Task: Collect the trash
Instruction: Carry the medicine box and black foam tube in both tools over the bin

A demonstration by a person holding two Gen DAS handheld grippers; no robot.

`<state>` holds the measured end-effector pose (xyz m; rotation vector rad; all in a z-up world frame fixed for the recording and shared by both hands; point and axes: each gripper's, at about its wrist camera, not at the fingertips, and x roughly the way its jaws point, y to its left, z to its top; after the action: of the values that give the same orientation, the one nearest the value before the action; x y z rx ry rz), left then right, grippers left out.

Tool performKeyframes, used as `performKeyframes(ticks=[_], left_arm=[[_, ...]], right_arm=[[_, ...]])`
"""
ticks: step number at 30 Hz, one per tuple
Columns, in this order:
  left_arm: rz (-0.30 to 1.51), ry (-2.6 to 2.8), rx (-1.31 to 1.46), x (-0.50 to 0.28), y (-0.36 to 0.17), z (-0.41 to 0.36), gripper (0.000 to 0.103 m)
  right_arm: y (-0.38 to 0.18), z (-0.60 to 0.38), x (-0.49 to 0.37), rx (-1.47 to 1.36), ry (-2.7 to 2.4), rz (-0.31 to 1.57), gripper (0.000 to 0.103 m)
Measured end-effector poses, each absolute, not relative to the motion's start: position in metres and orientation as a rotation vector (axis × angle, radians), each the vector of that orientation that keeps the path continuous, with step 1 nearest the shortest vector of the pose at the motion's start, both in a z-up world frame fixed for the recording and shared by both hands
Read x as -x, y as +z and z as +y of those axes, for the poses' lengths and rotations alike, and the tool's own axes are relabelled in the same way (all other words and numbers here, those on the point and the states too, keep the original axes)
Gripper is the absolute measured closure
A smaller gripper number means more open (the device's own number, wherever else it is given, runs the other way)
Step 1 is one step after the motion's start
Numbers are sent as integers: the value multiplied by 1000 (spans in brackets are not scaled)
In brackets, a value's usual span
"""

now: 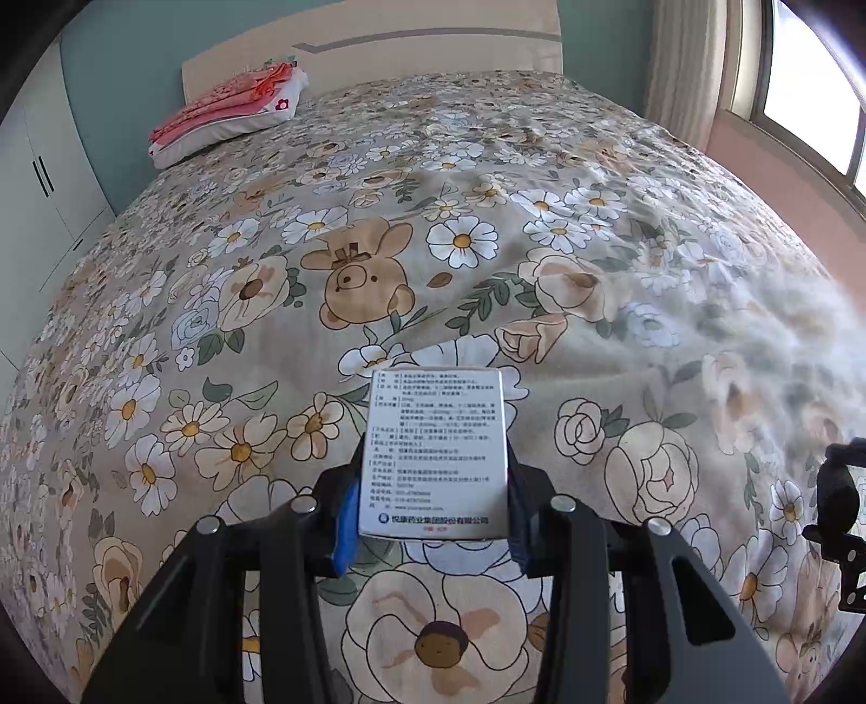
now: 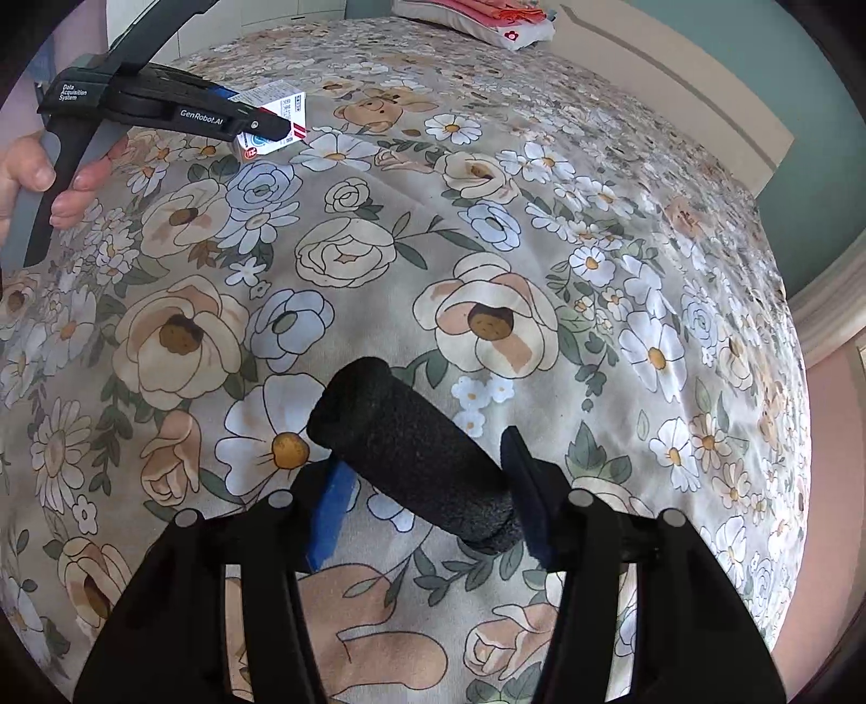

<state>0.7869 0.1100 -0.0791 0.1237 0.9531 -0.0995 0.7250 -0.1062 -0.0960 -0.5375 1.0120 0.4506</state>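
Above the floral bedspread (image 1: pixel 487 216), left hand-held gripper (image 1: pixel 433 520) clamps a white box (image 1: pixel 435 455).

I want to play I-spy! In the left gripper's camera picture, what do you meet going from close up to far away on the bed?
Left gripper → white box in its grip → bear print on the flowery bedspread → pink folded bedding → headboard.

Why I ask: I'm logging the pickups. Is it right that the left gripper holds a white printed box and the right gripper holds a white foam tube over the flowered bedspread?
Not quite: the foam tube in the right gripper is black, as the right wrist view shows. The left gripper does hold the white printed box over the flowered bedspread.
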Motion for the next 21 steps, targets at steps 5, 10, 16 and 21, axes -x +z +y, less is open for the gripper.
performKeyframes(ticks=[5,10,16,21], left_arm=[[904,-105,-122,-755,-37,102,59],[860,-92,-135,-717,8,94,59],[800,-82,-147,-659,66,90,59],[735,-78,-165,-600,123,84,59]], right_arm=[[-53,-109,-701,496,442,963,49],[-4,-113,-670,479,424,903,49],[56,-121,-625,441,388,844,49],[110,-133,-580,397,363,784,49]])
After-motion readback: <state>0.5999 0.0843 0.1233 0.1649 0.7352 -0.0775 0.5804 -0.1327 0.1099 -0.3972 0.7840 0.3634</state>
